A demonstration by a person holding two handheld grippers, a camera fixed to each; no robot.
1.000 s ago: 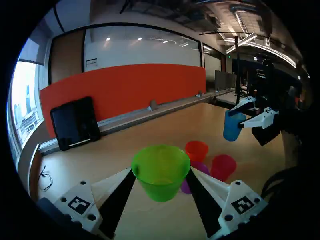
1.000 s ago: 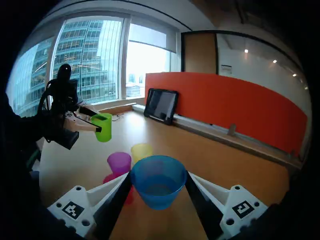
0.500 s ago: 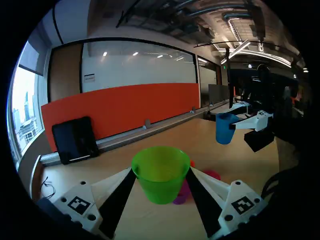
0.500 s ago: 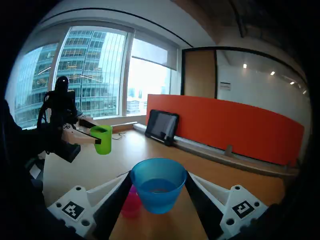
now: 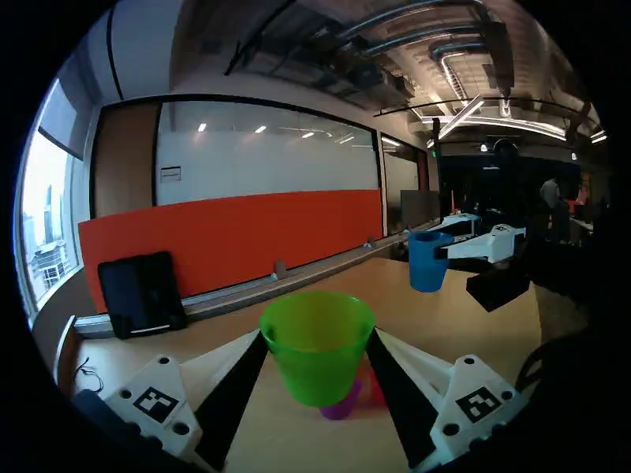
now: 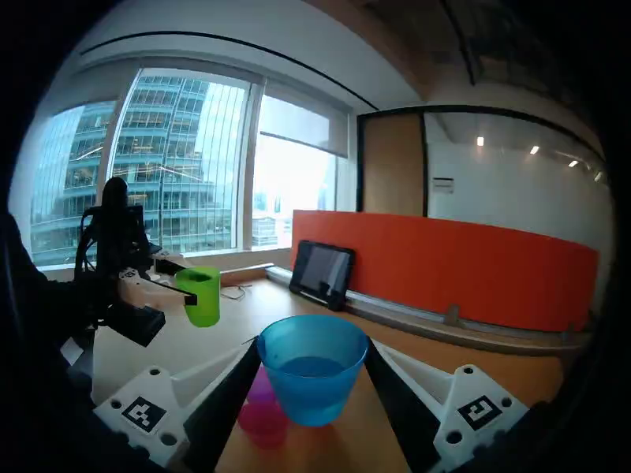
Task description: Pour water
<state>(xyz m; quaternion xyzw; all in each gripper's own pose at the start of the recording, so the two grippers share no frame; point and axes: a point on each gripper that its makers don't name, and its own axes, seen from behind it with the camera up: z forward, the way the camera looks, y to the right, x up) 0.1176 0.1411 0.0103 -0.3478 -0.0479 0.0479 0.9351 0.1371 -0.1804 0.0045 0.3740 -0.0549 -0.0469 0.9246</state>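
Now that both have lifted well above the table (image 5: 473,315) — left gripper (image 5: 317,337) clamping the green cup (image 5: 317,363), right gripper (image 6: 313,351) the blue cup (image 6: 313,390) — pouring looks near.

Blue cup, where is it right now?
Right gripper view, centre: the blue cup is gripped by the right tongs above the table, pink cup below-left.

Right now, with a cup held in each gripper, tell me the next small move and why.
Probably bring the blue cup in the right gripper over toward the green cup in the left gripper. Both cups are upright and well apart, and the blue one seems to hold water, so tilting now would likely miss.
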